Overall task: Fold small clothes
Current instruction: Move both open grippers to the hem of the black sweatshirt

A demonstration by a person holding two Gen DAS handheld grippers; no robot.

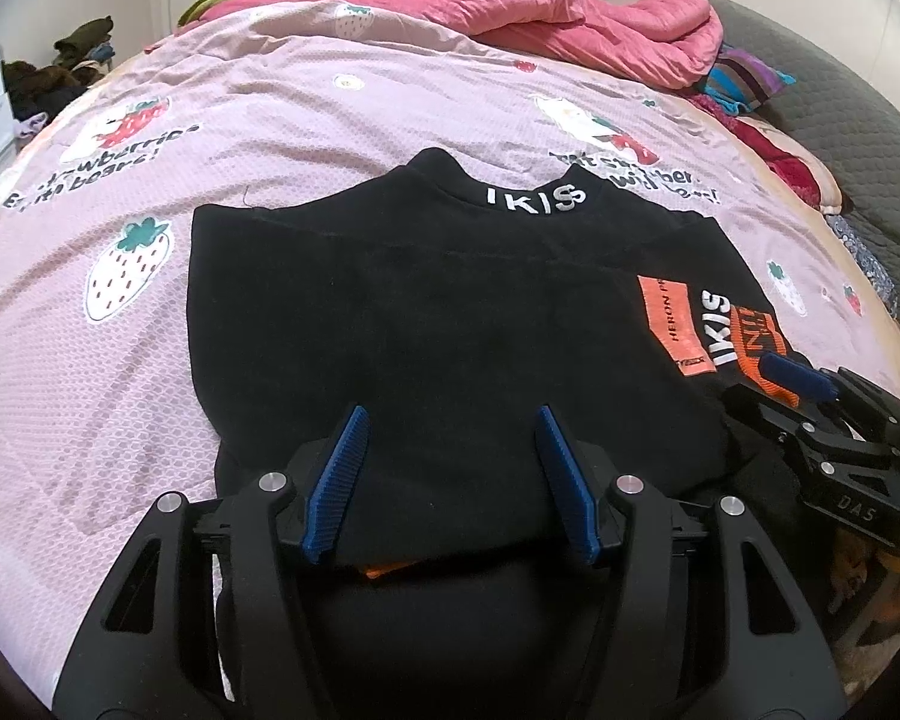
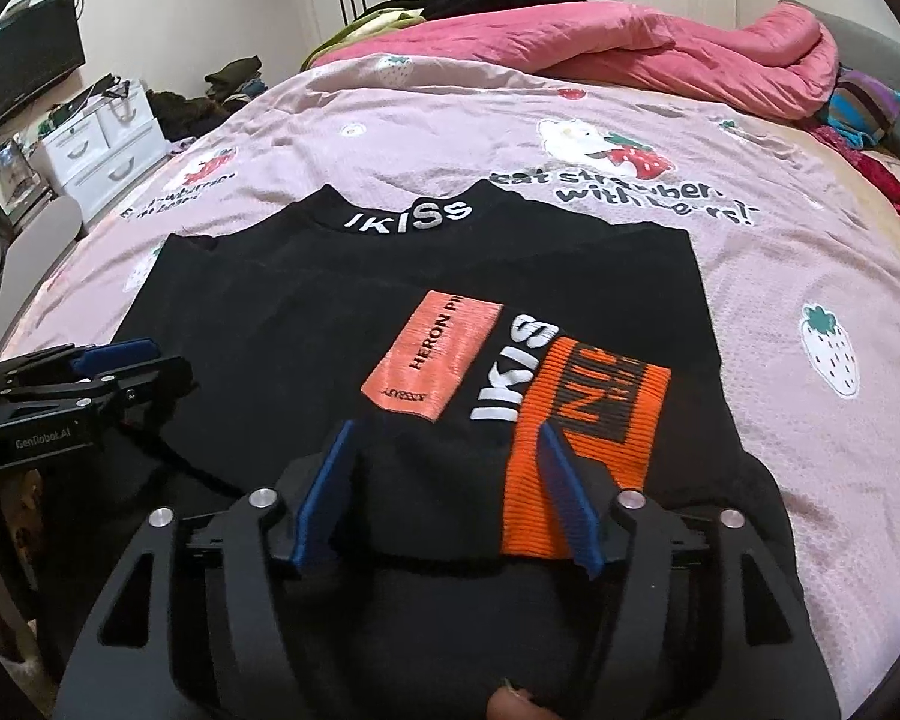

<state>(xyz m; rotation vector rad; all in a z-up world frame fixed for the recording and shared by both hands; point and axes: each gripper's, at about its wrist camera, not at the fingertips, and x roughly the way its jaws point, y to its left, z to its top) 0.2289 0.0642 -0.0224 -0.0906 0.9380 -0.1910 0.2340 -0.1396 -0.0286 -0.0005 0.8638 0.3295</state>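
A small black sweater (image 1: pixel 450 300) lies flat on the bed, its collar lettered IKISS (image 1: pixel 534 201) at the far side. One sleeve with an orange cuff (image 2: pixel 594 408) and an orange patch (image 2: pixel 426 354) is folded in across the body. My left gripper (image 1: pixel 452 414) stands open over the sweater's near hem, black cloth lying between its blue fingers. My right gripper (image 2: pixel 447 427) is open too, its fingers on either side of the folded sleeve end, pads not pressing it. Each gripper shows at the edge of the other's view, the right gripper (image 1: pixel 798 378) and the left gripper (image 2: pixel 114 357).
The pink strawberry-print sheet (image 1: pixel 270 120) covers the bed. A pink quilt (image 1: pixel 570 12) is bunched at the far side with other clothes. White drawers (image 2: pixel 102 150), a dark screen (image 2: pixel 24 72) and a clothes pile (image 2: pixel 234 84) stand left of the bed. A person's fingertip (image 2: pixel 510 705) shows behind the right gripper.
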